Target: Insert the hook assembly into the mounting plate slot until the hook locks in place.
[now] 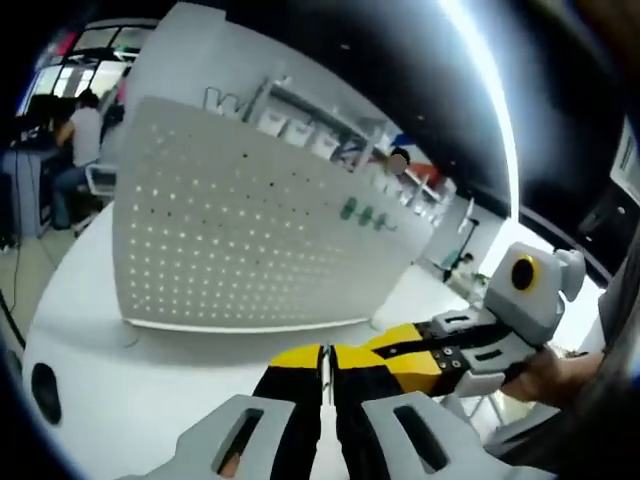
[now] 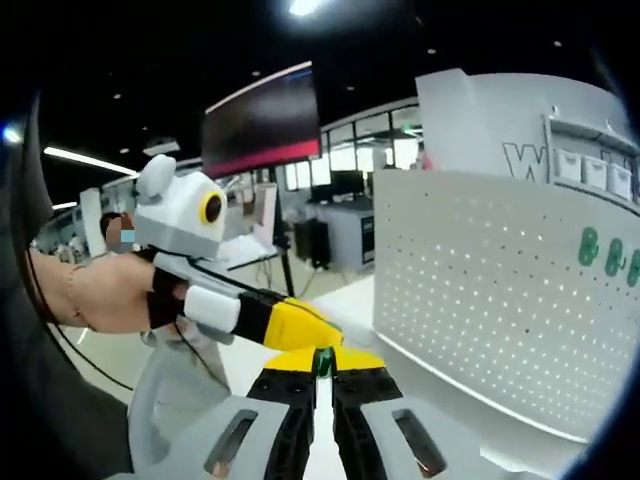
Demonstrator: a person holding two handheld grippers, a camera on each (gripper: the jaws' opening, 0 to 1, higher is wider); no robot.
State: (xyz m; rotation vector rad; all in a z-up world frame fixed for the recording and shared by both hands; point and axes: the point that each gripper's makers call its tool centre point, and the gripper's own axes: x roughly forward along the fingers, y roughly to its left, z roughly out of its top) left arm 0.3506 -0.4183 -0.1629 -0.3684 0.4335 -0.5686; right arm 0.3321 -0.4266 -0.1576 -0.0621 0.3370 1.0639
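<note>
The right gripper, black-and-yellow jawed with grey finger housings, has its jaws pressed together on a small green plastic hook piece whose top peeks out between the yellow tips — a clenched grasp, held in the air in front of the white perforated metal mounting plate and clear of it. The left gripper reaches in from the side in the right gripper view, its yellow tip touching or just beside the right gripper's tips at the green piece, gripped by a person's bare hand. In the left gripper view the left gripper shows its own jaws drawn close with only a thin slit between them; whether anything sits in that slit cannot be told. The right gripper crosses in just beyond those tips, near the lower edge of the mounting plate, with a hand on its grey body. The plate stands upright on a white tabletop, its face dotted with rows of small holes. On the plate, well away from both grippers toward its far end, three green hooks sit in a short row; they also show at the plate's edge in the right gripper view. Behind the plate rises a white display wall carrying grey letters and a shelf of small white bins.
</note>
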